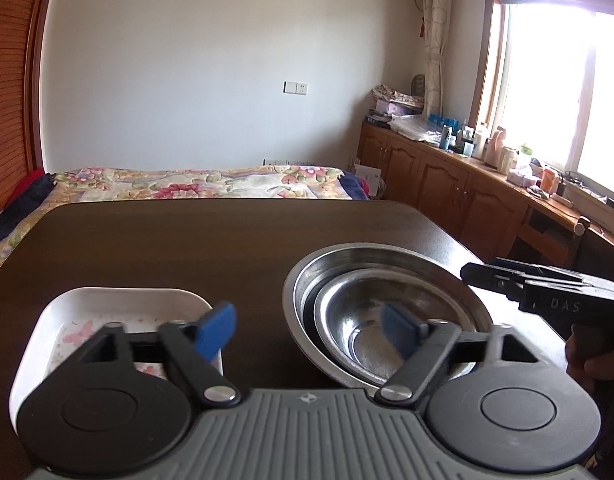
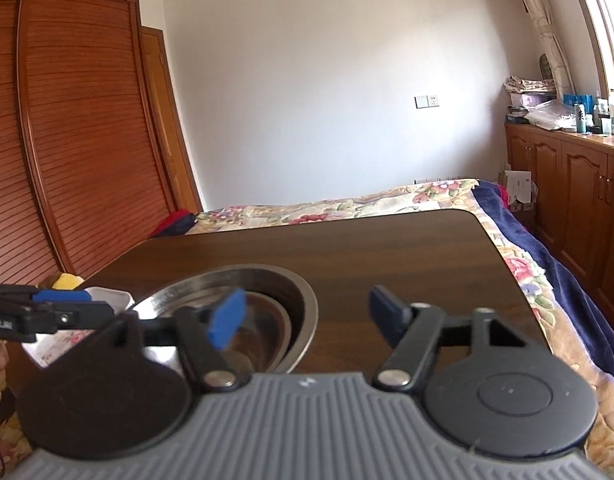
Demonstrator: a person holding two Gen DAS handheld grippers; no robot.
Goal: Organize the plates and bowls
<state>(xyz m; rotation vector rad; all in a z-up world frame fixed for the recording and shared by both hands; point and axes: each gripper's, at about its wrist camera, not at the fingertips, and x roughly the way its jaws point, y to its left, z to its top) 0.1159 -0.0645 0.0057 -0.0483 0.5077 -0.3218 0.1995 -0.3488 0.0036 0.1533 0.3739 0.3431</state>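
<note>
Both grippers hang just above the near edge of the dark counter (image 1: 187,240), jaws spread w/ nothing between them: left gripper (image 1: 307,330) over the gap btwn the white dish (image 1: 119,304) and the steel bowls (image 1: 387,280), right gripper (image 2: 307,314) w/ one blue pad over the bowls' rim. Bowls sit nested, smaller inside the big one, on the counter's right part, dish well to their left near the front edge. Bed (image 2: 387,200) lies beyond the counter.
</note>
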